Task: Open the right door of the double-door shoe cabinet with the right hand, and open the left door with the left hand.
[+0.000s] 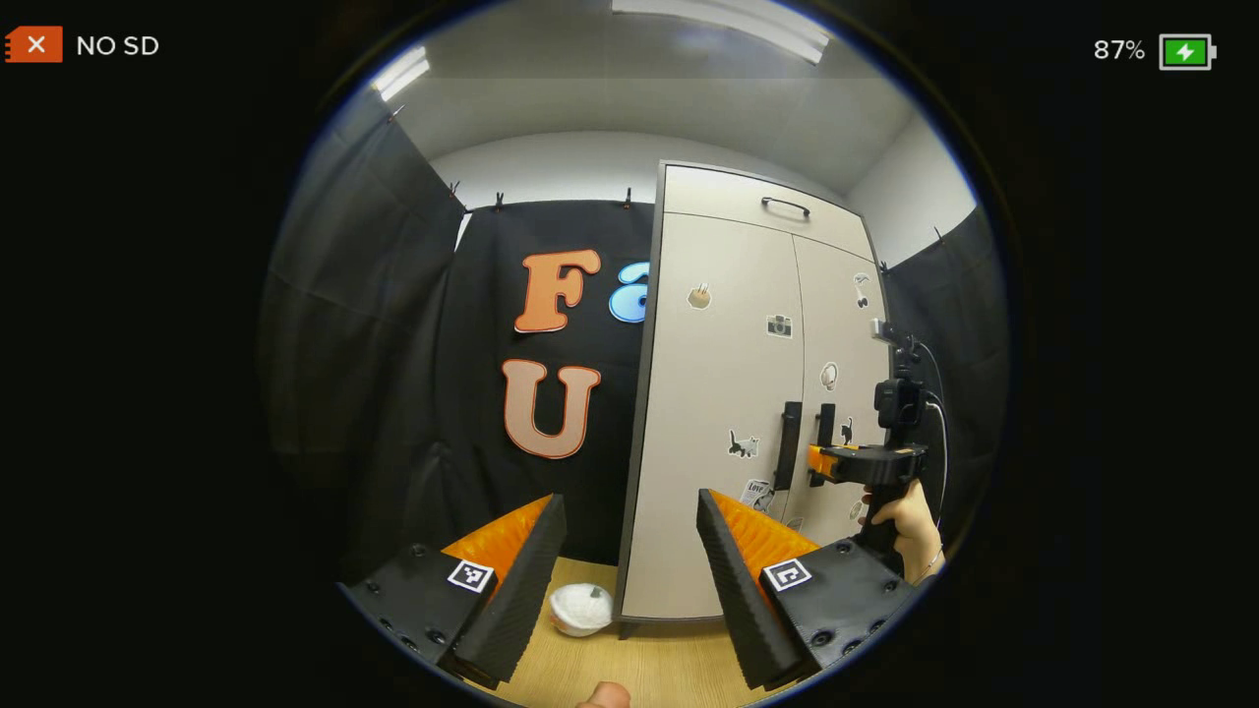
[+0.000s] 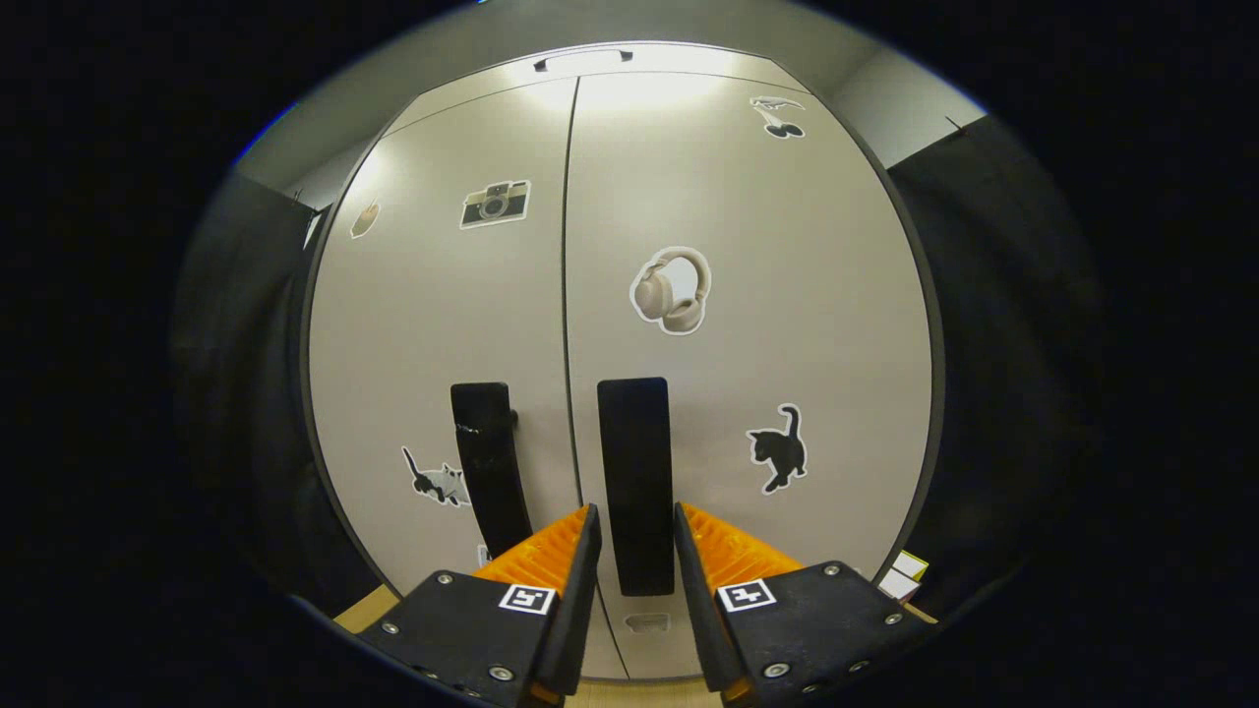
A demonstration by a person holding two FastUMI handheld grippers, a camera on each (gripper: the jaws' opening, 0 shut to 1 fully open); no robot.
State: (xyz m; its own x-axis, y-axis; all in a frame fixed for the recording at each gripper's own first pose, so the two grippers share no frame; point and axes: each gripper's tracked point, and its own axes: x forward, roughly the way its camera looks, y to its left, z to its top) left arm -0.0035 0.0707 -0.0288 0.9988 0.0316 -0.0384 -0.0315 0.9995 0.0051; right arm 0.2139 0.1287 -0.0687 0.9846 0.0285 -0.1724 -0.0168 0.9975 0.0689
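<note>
— Two doors, both shut: where are your grippers relative to them?

— Straight ahead of my right gripper (image 2: 634,551) stands the right door's handle (image 2: 635,482), a dark upright bar just right of the centre seam. In the right gripper view its lower part sits between my fingers, which are partly open around it; a thin gap shows on each side, so I judge they are not yet pressing.

— And the handle's long axis?

— Vertical, running up and down the right door (image 2: 748,324), parallel to the seam. My fingers straddle it from left and right, across that axis.

— What about the left side?

— My left gripper (image 1: 629,580) hangs well back from the shoe cabinet (image 1: 728,393), fingers spread wide, holding nothing. The left door's handle (image 1: 787,444), also an upright bar, lies ahead and to the right of it, far off.

— So which hand is nearer?

— The right, clearly. I judge the next move is closing on the right handle and pulling toward me, so the door swings out on its outer edge.
</note>
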